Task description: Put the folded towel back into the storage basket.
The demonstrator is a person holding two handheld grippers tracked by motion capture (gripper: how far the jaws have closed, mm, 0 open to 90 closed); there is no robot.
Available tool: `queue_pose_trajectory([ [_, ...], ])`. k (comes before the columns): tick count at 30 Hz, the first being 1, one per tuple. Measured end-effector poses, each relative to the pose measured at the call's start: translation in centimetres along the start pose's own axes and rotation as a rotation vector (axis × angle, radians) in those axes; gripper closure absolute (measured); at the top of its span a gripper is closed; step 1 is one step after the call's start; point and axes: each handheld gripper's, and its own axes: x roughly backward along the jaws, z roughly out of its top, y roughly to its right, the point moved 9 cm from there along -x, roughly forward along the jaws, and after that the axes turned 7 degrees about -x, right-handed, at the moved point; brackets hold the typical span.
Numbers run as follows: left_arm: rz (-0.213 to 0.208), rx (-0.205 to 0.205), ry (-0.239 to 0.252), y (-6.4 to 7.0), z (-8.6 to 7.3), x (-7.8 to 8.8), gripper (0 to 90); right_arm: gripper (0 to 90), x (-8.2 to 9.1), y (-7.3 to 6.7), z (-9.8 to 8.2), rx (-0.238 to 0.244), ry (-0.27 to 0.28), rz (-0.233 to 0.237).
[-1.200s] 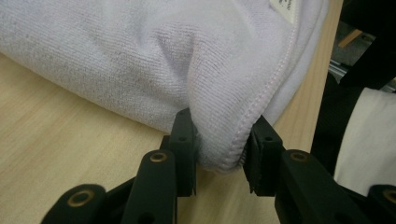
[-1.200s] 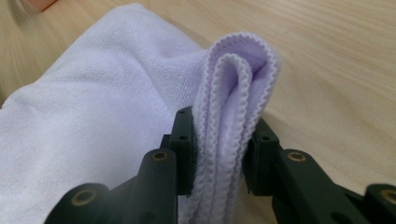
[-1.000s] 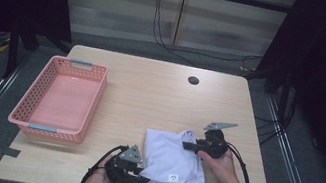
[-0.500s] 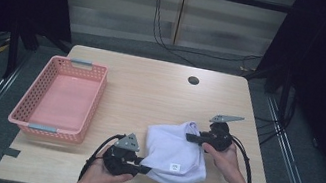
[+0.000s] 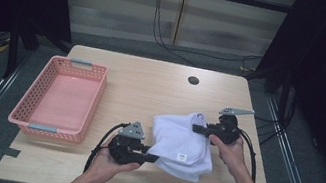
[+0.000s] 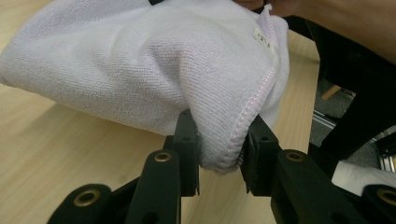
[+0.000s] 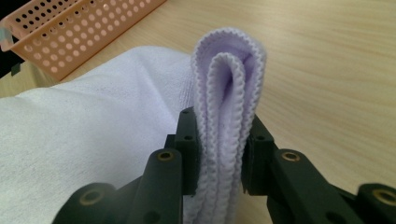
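Observation:
A folded pale lilac towel (image 5: 177,142) hangs between my two grippers just above the wooden table (image 5: 151,89), with a small white label near its front edge. My left gripper (image 5: 151,158) is shut on the towel's near left corner (image 6: 219,149), the hemmed edge bunched between its pads. At the far right corner, my right gripper (image 5: 197,127) is shut on a doubled fold of the towel (image 7: 224,135). The cloth sags in the middle between the two holds.
A pink perforated basket (image 5: 60,99) with nothing in it stands at the table's left (image 7: 70,32). A round cable hole (image 5: 193,80) lies in the tabletop at the back. Black cables trail from both grippers over the table's front and right edges.
Both grippers have risen a little with the towel, and its held corners have come off the table. The left gripper has also shifted slightly left.

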Motion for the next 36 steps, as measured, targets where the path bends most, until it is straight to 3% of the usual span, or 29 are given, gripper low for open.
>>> queue_pose_trajectory([
  [7, 0.026, 0.012, 0.022, -0.7, 0.2, 1.1, 70.9, 72.6, 0.2, -0.6, 1.8, 0.013, 0.027, 0.007],
  [22, 0.073, 0.03, 0.052, -2.3, 0.0, 4.7, 70.9, 72.9, -1.3, -3.5, 5.5, 0.072, 0.057, 0.035],
  [28, 0.086, 0.04, 0.085, -2.9, 0.6, 6.5, 71.0, 73.0, -2.0, -4.5, 6.7, 0.067, 0.075, 0.061],
  [36, 0.113, 0.064, 0.1, -3.6, 0.2, 8.1, 71.0, 73.3, -3.1, -5.9, 8.5, 0.088, 0.083, 0.079],
])
